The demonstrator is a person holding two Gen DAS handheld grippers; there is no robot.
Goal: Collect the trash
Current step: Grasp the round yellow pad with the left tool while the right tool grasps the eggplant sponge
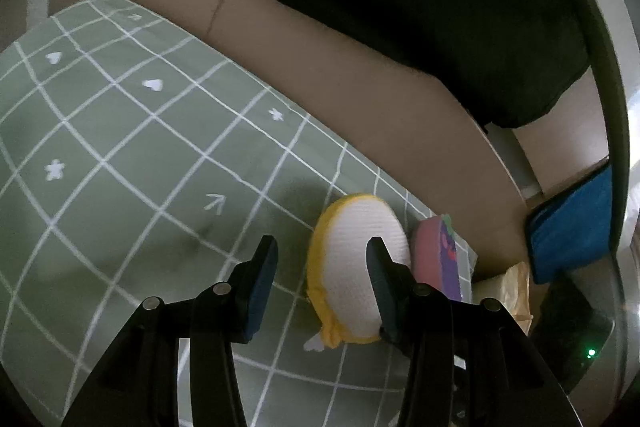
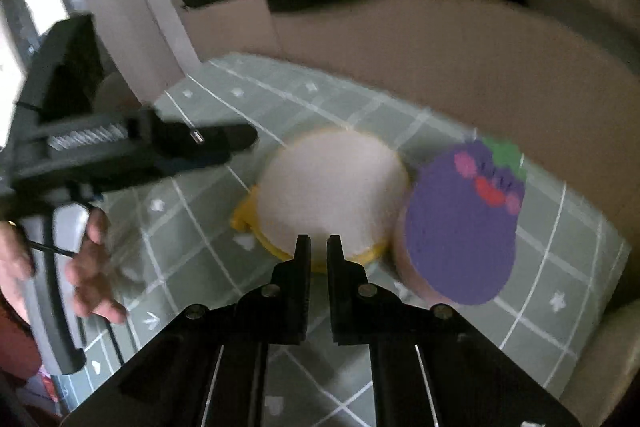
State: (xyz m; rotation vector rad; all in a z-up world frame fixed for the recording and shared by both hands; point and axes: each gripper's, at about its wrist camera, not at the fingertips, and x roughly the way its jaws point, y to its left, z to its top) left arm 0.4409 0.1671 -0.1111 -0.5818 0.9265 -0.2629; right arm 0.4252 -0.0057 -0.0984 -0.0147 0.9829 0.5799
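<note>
A yellow-rimmed white sponge [image 1: 356, 267] lies on the green grid cloth [image 1: 120, 147], beside a purple-and-pink eggplant sponge [image 1: 440, 255]. My left gripper [image 1: 322, 275] is open just above the cloth; its right finger [image 1: 382, 279] overlaps the white sponge, its left finger stands clear of it. In the right wrist view, blurred by motion, my right gripper [image 2: 319, 253] is nearly shut and empty, at the near edge of the white sponge [image 2: 332, 187], with the eggplant sponge [image 2: 460, 227] to its right. The left gripper [image 2: 140, 147] shows there at left.
A brown cardboard box wall [image 1: 360, 87] runs behind the cloth. A blue cloth [image 1: 572, 231] and a crumpled beige wrapper [image 1: 516, 291] lie at the right past the cloth's edge. A hand [image 2: 88, 267] holds the left tool.
</note>
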